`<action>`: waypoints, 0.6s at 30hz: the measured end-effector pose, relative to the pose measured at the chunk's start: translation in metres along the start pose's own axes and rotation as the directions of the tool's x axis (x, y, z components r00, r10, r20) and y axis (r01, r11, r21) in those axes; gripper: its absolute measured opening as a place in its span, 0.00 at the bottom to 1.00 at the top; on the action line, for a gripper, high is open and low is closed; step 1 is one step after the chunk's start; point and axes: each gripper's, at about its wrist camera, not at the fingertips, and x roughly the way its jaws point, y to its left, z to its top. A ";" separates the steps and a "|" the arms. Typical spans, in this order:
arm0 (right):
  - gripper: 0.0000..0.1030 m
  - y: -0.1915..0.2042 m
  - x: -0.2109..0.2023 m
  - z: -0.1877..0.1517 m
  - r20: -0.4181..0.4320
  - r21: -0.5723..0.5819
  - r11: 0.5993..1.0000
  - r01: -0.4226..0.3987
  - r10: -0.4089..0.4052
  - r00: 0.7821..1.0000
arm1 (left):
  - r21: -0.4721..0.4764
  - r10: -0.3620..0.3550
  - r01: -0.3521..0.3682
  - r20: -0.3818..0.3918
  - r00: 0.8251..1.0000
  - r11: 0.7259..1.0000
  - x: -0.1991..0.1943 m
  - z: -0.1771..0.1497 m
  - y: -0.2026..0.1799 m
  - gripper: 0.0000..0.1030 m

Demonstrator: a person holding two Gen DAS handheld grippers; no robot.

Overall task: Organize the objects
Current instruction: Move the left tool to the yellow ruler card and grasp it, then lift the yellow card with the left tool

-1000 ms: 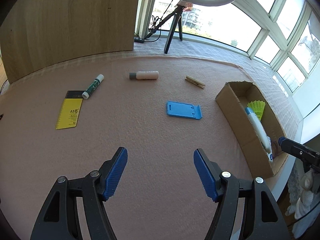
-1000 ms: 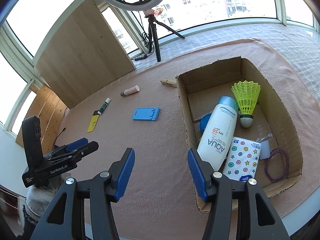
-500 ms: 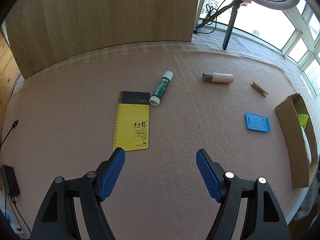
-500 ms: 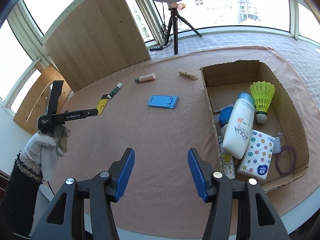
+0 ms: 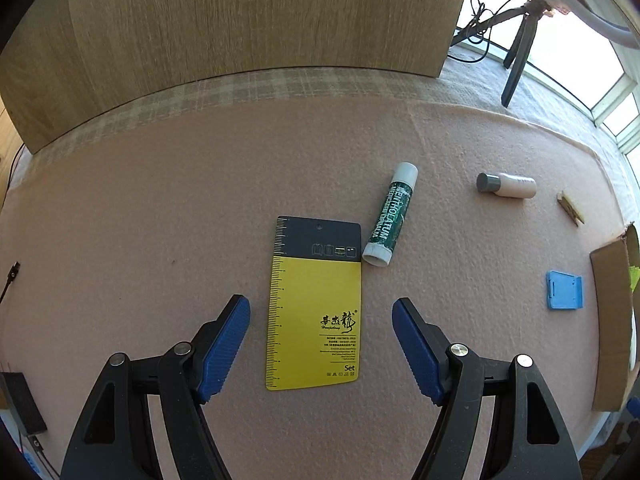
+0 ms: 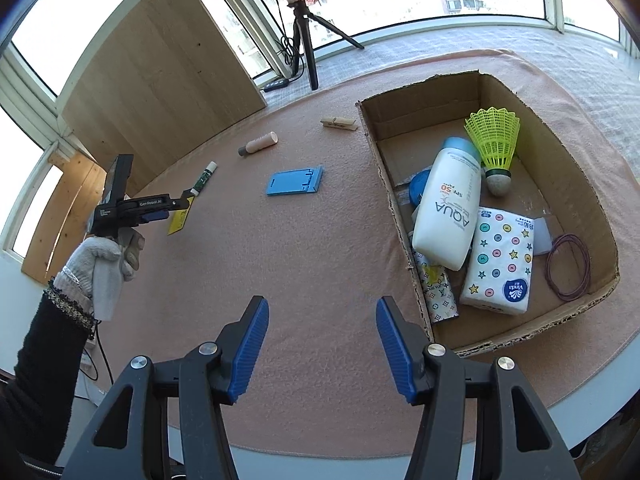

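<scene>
Below, the left gripper's [image 5: 321, 310] ribbed blue pads spread empty, straddling a flat glossy yellow card [image 5: 314, 316]; the card's lower corner is hidden in the right view.

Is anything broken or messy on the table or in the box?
Nothing looks spilled. The cardboard box has a ragged, torn front rim, and the things inside are heaped: the sunscreen bottle lies slanted across a tissue pack. Out on the pink mat, the lip balm tube lies with its end against the yellow card.

yellow-black card [image 5: 314, 308] flat on pink mat | green tube [image 5: 390, 216] touching its corner
</scene>
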 end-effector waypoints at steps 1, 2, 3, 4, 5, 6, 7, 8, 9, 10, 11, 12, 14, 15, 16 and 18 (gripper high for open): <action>0.51 -0.001 0.000 0.000 0.000 0.005 1.000 0.003 -0.003 1.000 | 0.005 0.001 -0.001 -0.005 1.000 1.000 0.002 0.001 -0.001 0.74; 0.51 -0.003 -0.001 0.001 0.001 0.009 1.000 0.005 -0.005 1.000 | 0.008 0.002 -0.002 -0.010 1.000 1.000 0.004 0.002 -0.002 0.74; 0.51 -0.003 -0.001 0.001 0.002 0.012 1.000 0.007 -0.007 1.000 | 0.010 0.008 -0.008 -0.012 1.000 1.000 0.006 0.002 -0.003 0.74; 0.51 -0.004 -0.001 0.002 0.002 0.014 1.000 0.008 -0.008 1.000 | 0.010 0.019 -0.019 -0.010 1.000 1.000 0.008 0.003 -0.003 0.74; 0.51 -0.004 -0.001 0.002 0.001 0.015 1.000 0.008 -0.008 1.000 | 0.013 0.026 -0.026 -0.006 1.000 1.000 0.009 0.006 -0.004 0.74; 0.51 -0.004 -0.001 0.002 -0.001 0.015 1.000 0.008 -0.008 1.000 | 0.019 0.030 -0.030 -0.006 1.000 0.999 0.010 0.007 -0.006 0.74; 0.51 -0.004 -0.001 0.003 -0.001 0.014 1.000 0.008 -0.008 1.000 | 0.026 0.038 -0.038 -0.006 0.999 0.999 0.010 0.007 -0.007 0.74; 0.51 -0.004 -0.001 0.003 -0.002 0.012 1.000 0.008 -0.008 1.000 | 0.033 0.048 -0.047 -0.004 0.999 0.998 0.011 0.007 -0.009 0.73; 0.51 -0.004 0.000 0.003 -0.003 0.011 1.000 0.008 -0.008 1.000 | 0.041 0.058 -0.058 0.000 0.998 0.997 0.011 0.006 -0.010 0.72; 0.51 -0.003 0.000 0.003 -0.003 0.011 1.000 0.008 -0.008 1.000 | 0.047 0.064 -0.064 0.005 0.998 0.997 0.011 0.005 -0.011 0.71; 0.51 -0.003 0.000 0.003 -0.004 0.012 1.000 0.008 -0.008 1.000 | 0.052 0.065 -0.066 0.012 0.998 0.996 0.011 0.004 -0.013 0.68; 0.51 -0.003 0.000 0.003 -0.004 0.015 1.000 0.007 -0.007 1.000 | 0.060 0.063 -0.064 0.018 0.998 0.996 0.010 0.003 -0.016 0.65; 0.51 -0.003 0.001 0.003 -0.004 0.017 1.000 0.007 -0.007 1.000 | 0.073 0.060 -0.061 0.025 0.998 0.995 0.008 0.000 -0.022 0.55; 0.51 -0.003 0.001 0.004 -0.004 0.017 1.000 0.006 -0.006 1.000 | 0.078 0.059 -0.061 0.027 0.998 0.995 0.007 -0.001 -0.024 0.53; 0.51 -0.003 0.001 0.004 -0.003 0.017 1.000 0.005 -0.005 1.000 | 0.082 0.061 -0.063 0.028 0.998 0.995 0.007 -0.002 -0.026 0.52; 0.51 -0.003 0.001 0.005 0.001 0.017 1.000 0.001 -0.001 1.000 | 0.081 0.061 -0.063 0.032 0.998 0.995 0.004 -0.006 -0.025 0.52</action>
